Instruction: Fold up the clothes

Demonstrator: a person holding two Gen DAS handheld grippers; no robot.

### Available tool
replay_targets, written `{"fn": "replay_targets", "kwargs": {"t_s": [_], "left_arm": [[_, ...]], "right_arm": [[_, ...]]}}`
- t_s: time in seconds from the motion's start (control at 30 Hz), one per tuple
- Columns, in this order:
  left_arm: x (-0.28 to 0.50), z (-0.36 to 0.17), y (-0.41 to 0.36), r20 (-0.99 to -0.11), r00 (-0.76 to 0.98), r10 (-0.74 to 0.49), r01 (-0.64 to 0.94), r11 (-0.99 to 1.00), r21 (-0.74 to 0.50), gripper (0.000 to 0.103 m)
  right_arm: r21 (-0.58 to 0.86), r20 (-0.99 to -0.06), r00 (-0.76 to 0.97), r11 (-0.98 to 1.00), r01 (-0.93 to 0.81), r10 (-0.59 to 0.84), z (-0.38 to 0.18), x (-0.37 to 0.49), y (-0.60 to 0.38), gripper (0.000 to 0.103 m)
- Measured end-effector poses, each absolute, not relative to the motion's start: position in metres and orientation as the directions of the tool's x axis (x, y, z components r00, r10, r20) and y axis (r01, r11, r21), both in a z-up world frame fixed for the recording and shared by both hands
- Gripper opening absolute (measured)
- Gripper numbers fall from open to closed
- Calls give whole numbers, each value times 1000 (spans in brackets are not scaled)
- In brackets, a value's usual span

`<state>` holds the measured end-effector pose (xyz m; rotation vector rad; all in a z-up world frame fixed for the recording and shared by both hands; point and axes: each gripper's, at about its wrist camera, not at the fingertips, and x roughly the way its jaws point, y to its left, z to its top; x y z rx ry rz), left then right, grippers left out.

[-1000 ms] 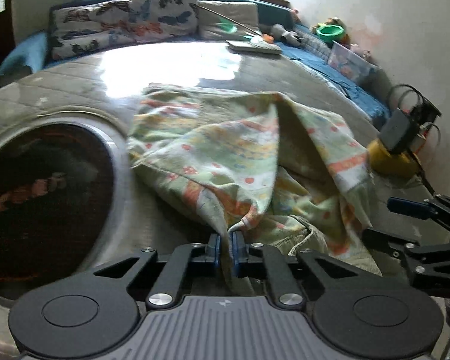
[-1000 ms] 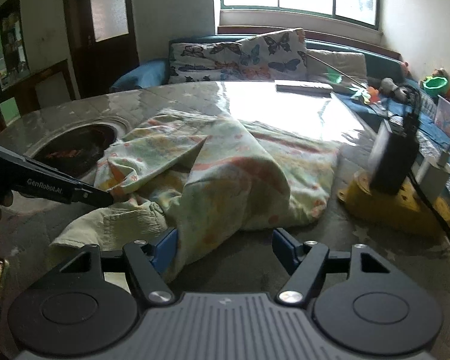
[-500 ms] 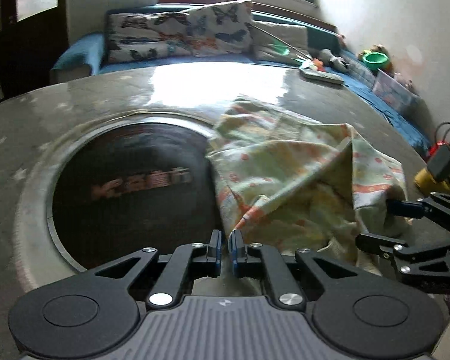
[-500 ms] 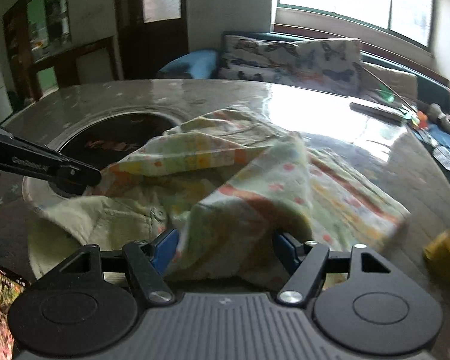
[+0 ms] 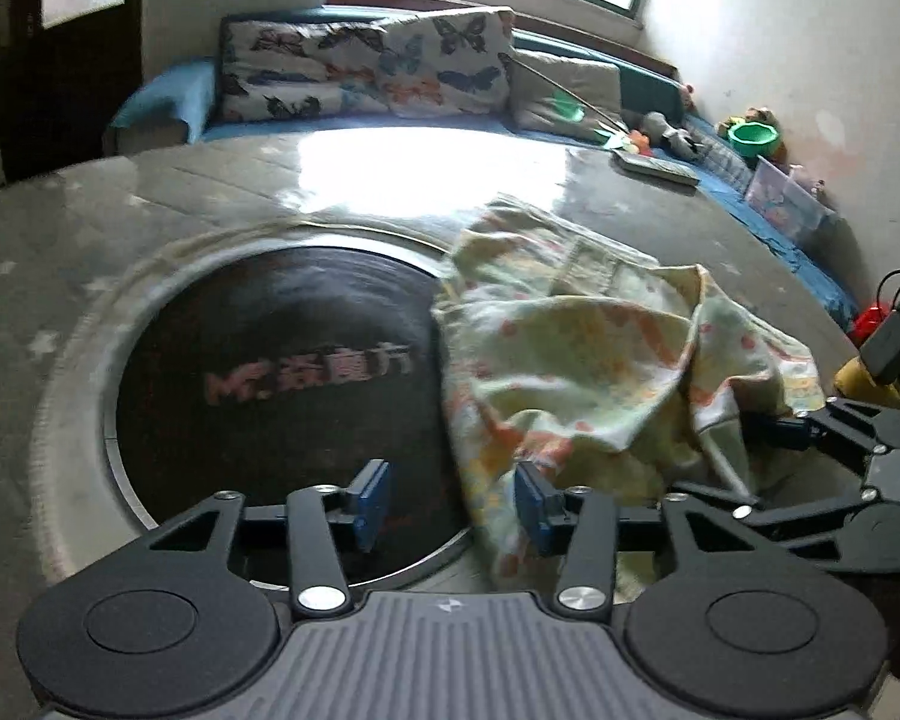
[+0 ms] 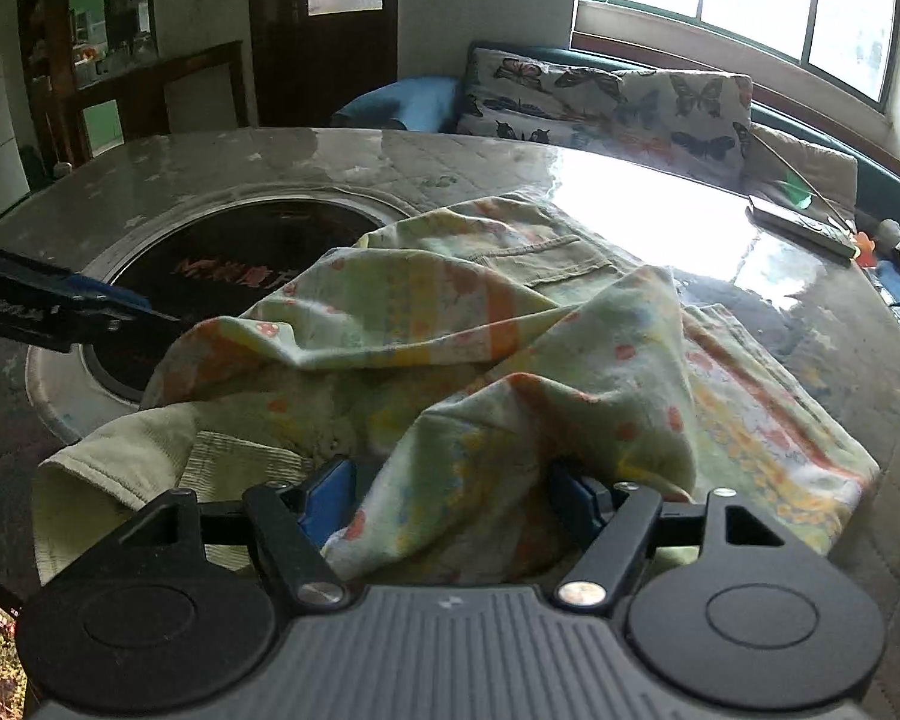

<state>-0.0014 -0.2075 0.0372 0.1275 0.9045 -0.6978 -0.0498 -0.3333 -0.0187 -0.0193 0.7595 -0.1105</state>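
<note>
the left gripper [image 5: 450, 501] is spread wide, holding nothing, beside the floral garment [image 5: 582, 360] crumpled on the round table [image 5: 60, 228]. the right gripper [image 6: 450, 495] gapes wide, cloth bunched between its fingers.

Round grey table [image 5: 150, 192] with dark circular inset [image 5: 270, 378] ahead-left. Beyond: sofa with butterfly-print cushions [image 5: 366, 69], green bowl [image 5: 751, 135] far right. Yellow-based charger [image 5: 882, 354] on table's right edge.
</note>
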Motion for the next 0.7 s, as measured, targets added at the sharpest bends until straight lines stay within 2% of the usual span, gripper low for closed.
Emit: {"fn": "replay_targets", "kwargs": {"t_s": [0.13,0.23,0.3,0.37,0.47,0.57,0.7], "left_arm": [[1,32,-216,-762,403,-507,617,765,-182,57],[1,27,-221,-768,396,-503,625,760,-176,55],[-1,24,-224,-771,387,-506,638,751,-173,41],[-3,21,-226,-772,374,-513,650,739,-176,22],[-8,20,-228,-769,385,-511,662,733,-156,10],[-10,22,-224,-761,388,-520,663,731,-162,5],[-14,25,-213,-755,400,-519,648,743,-167,4]], "right_arm": [[-67,-688,718,994,87,-109,-19,-48,-332,74],[-69,-688,717,994,85,-109,-19,-46,-334,74],[-70,-688,718,994,82,-108,-19,-45,-335,74],[-72,-687,718,994,79,-107,-20,-44,-336,74],[-75,-686,720,994,74,-106,-21,-42,-337,74],[-78,-685,721,994,71,-105,-21,-39,-337,75],[-81,-683,723,994,67,-104,-20,-35,-337,75]]}}
